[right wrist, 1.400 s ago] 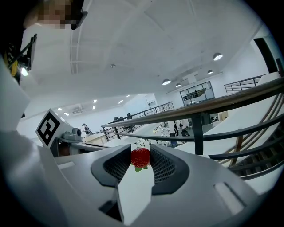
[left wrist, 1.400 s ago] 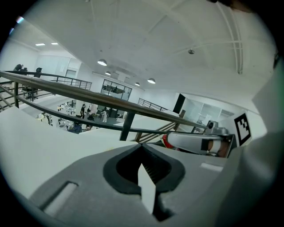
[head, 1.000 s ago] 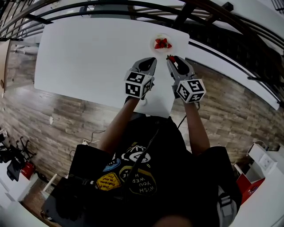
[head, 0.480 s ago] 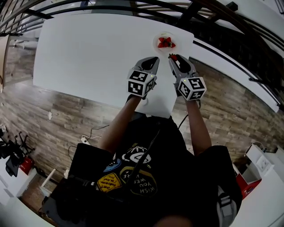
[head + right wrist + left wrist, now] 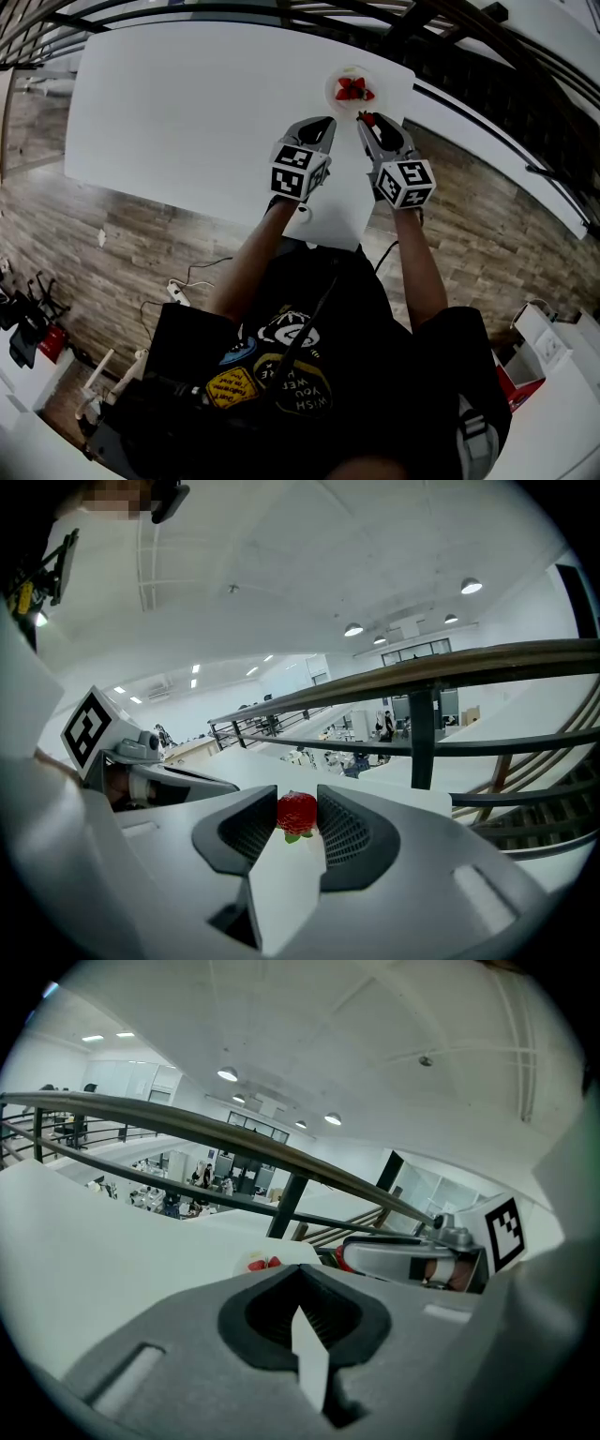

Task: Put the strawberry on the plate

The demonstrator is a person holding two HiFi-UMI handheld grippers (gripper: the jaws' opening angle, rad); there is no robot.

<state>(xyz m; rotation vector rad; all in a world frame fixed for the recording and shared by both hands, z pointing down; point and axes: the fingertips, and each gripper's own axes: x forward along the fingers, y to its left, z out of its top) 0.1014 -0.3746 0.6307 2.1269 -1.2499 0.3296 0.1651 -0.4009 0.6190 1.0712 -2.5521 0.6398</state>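
Observation:
A red strawberry (image 5: 297, 812) with green leaves sits clamped between the pads of my right gripper (image 5: 298, 819). In the head view this gripper (image 5: 367, 120) hovers just short of the small white plate (image 5: 334, 92), near the table's far right corner. The plate holds a few strawberries (image 5: 352, 90). My left gripper (image 5: 322, 125) hangs beside the right one, its jaws shut with nothing between them. In the left gripper view its pads (image 5: 300, 1274) meet, and beyond them lie the plate's strawberries (image 5: 264, 1263) and the right gripper's body (image 5: 403, 1260).
The white table (image 5: 187, 103) stretches to the left, bare. Its right edge runs close beside my right gripper. Dark railings (image 5: 487, 103) pass beyond the far and right edges, with wooden floor (image 5: 112, 244) below. The left gripper's marker cube (image 5: 89, 726) shows in the right gripper view.
The head view has shifted slightly. Both grippers keep about the same places relative to the plate, and the strawberry stays in the right gripper.

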